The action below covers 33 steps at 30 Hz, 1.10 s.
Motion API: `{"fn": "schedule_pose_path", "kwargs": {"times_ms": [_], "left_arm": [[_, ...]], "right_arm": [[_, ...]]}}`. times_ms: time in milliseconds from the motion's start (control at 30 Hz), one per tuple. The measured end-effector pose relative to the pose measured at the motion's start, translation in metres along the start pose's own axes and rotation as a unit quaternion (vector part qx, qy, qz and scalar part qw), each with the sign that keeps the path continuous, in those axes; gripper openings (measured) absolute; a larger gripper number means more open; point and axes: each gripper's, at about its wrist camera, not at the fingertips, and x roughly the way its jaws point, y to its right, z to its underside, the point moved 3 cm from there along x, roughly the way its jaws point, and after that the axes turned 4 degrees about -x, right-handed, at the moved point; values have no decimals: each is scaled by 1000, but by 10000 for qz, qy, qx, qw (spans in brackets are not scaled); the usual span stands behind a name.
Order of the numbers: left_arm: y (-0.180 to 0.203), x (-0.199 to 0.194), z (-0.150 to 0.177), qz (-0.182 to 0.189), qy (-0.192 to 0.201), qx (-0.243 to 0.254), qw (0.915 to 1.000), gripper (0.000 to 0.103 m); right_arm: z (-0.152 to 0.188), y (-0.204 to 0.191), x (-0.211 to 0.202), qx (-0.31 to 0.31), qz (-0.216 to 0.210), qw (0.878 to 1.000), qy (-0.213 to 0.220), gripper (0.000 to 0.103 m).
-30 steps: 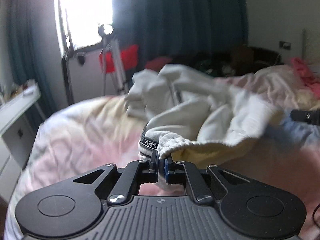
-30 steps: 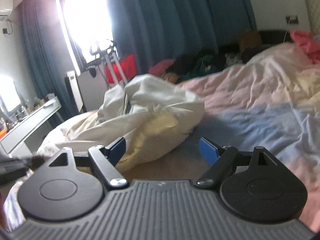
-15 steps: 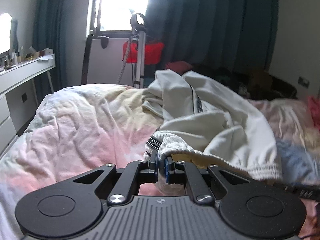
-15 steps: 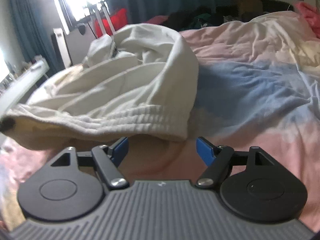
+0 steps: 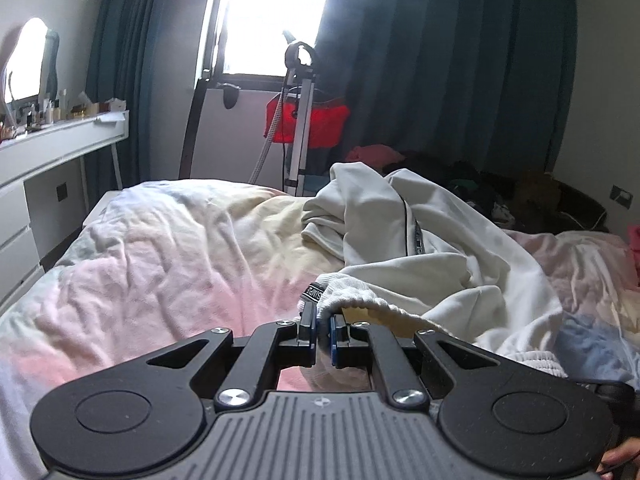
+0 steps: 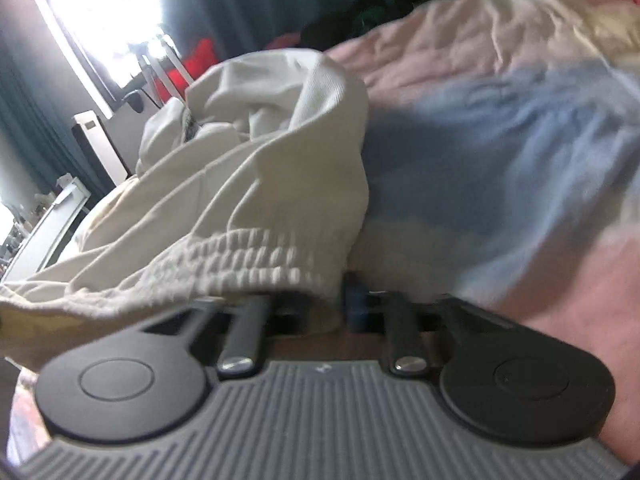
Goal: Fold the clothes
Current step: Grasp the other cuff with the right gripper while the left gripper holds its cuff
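while the left gripper (image 5: 323, 330) jaws pinch one end of the trousers' (image 5: 432, 264) waistband (image 6: 244, 264), the right gripper (image 6: 328, 304) meets its other end, grip unclear.

Rumpled pastel duvet (image 5: 168, 264), white dresser (image 5: 44, 160) at left, tripod (image 5: 298, 120) before dark curtains (image 5: 440, 60)

Matte black left gripper (image 5: 323, 330) with grey ribbed housing, 2 round black discs, 2 silver screw heads on angled link arms, blue-edged finger pads (image 5: 334, 338), small crosshair mark at centre. Matching right gripper (image 6: 320, 304), blurred: same ribbed grey body, 2 discs, 2 silver screws, blue pad. Fingertip skin (image 5: 618, 456) at frame edge.
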Motion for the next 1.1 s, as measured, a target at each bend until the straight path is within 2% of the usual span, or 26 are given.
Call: {"fn": "schedule_pose_path", "kwargs": {"times_ms": [67, 167, 300, 333, 467, 600, 667, 700, 733, 767, 800, 833, 867, 900, 933, 967, 1100], "left_arm": [[1, -1, 2, 5, 0, 39, 10000, 7], [-1, -3, 2, 105, -18, -28, 9999, 7], [3, -14, 3, 416, -44, -63, 9991, 7], [5, -17, 4, 499, -78, -74, 9987, 7], [8, -23, 18, 507, -505, 64, 9974, 7], [1, -14, 40, 498, -1317, -135, 9899, 7], [-4, -11, 49, 560, -1691, -310, 9835, 9], [-6, -12, 52, 614, -1781, -353, 9815, 12], [-9, -14, 53, 637, -1817, -389, 9805, 20], [-12, -17, 55, 656, -1826, -438, 9800, 34], [-14, -21, 55, 699, -1826, -506, 9794, 40], [-17, -24, 55, 755, -1809, -593, 9788, 49], [-19, -26, 54, 822, -1795, -692, 9779, 58], [-21, -28, 53, 891, -1783, -793, 9767, 64], [-23, -30, 52, 960, -1770, -893, 9754, 77], [-24, -32, 49, 1017, -1725, -996, 9747, 85], [-27, -36, 38, 1210, -1475, -1350, 9723, 90]], "right_arm": [[-5, -1, -14, -12, 19, 9998, 217, 11], [-16, -7, -54, -152, 13, 9964, 832, 9], [-27, -20, -118, -561, 76, 9857, 1587, 9], [-27, -22, -128, -679, 109, 9843, 1625, 9], [-23, -18, -145, -921, 159, 9871, 1299, 9], [0, 10, -128, -392, -3, 9989, 247, 9], [7, 18, -126, -143, -51, 9999, -11, 10], [6, 20, -129, -65, -100, 9999, -43, 11], [6, 21, -133, -33, -148, 9999, -36, 11], [5, 21, -137, -14, -191, 9998, -4, 11], [5, 21, -141, 7, -228, 9997, 29, 13], [5, 23, -144, 55, -275, 9996, 45, 16], [5, 25, -146, 134, -340, 9993, 51, 28], [5, 28, -147, 229, -418, 9988, 55, 53], [3, 31, -147, 332, -496, 9982, 71, 67], [0, 33, -146, 430, -555, 9975, 98, 85], [-4, 40, -147, 787, -730, 9938, 294, 85]]}}
